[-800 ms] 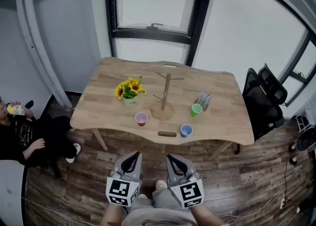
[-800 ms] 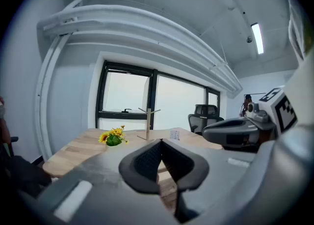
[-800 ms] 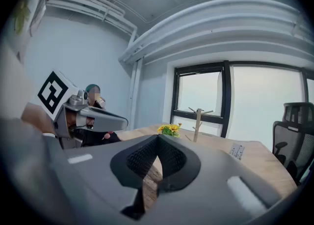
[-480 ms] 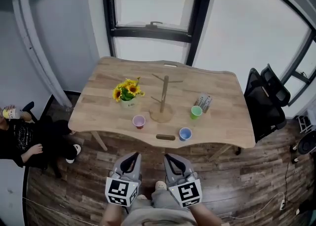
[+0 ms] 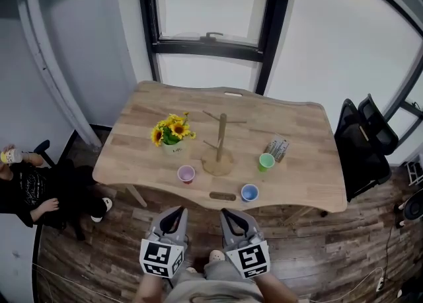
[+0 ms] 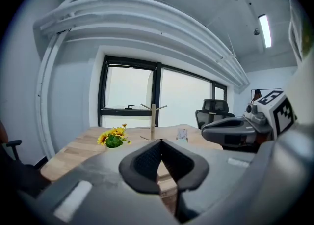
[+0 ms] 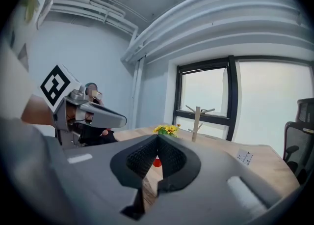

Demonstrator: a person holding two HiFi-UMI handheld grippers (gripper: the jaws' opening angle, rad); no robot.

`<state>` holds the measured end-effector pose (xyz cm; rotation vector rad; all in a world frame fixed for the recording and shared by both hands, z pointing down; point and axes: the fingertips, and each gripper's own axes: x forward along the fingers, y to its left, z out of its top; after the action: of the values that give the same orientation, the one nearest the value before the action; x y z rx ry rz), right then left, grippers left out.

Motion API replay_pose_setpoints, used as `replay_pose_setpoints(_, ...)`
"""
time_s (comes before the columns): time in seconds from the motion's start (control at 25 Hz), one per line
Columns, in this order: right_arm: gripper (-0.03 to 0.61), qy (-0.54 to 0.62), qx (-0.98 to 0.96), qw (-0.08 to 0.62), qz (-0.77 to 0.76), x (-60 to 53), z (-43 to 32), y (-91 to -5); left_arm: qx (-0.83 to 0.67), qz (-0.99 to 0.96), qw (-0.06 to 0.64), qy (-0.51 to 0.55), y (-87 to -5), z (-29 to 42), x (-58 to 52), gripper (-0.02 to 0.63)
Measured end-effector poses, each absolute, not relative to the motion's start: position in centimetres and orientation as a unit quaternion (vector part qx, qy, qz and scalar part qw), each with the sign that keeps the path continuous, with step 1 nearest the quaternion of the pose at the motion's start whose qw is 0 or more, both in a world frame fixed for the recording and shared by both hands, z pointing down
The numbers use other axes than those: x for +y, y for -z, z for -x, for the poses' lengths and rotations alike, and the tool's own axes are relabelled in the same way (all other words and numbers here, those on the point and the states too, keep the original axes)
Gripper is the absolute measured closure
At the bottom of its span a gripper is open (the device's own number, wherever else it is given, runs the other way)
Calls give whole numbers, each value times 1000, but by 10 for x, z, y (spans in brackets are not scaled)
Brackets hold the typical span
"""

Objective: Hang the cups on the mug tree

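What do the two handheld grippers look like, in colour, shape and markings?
The left gripper and the right gripper look alike, with smooth grey bodies. Their fingers are curved grey shells lined with black ribbed pads and taper to a point. At the rear of each sits a white cube with black square markers. No cable running to them shows.

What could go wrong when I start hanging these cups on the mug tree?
The blue cup stands near the front edge of the table; a clumsy approach could push it off.
The sunflower pot stands just left of the mug tree; an arm hanging the pink cup there might knock it.
The mug tree looks slender, so a hard push on a peg may tip it.
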<state>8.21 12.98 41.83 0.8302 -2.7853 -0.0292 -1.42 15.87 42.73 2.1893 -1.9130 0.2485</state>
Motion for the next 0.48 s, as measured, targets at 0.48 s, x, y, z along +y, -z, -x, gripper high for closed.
replay_pose_setpoints(0.48, 569, 14, -957, 143, -253, 91, -91, -444, -686, -712, 123, -87, -443, 19, 137, 609)
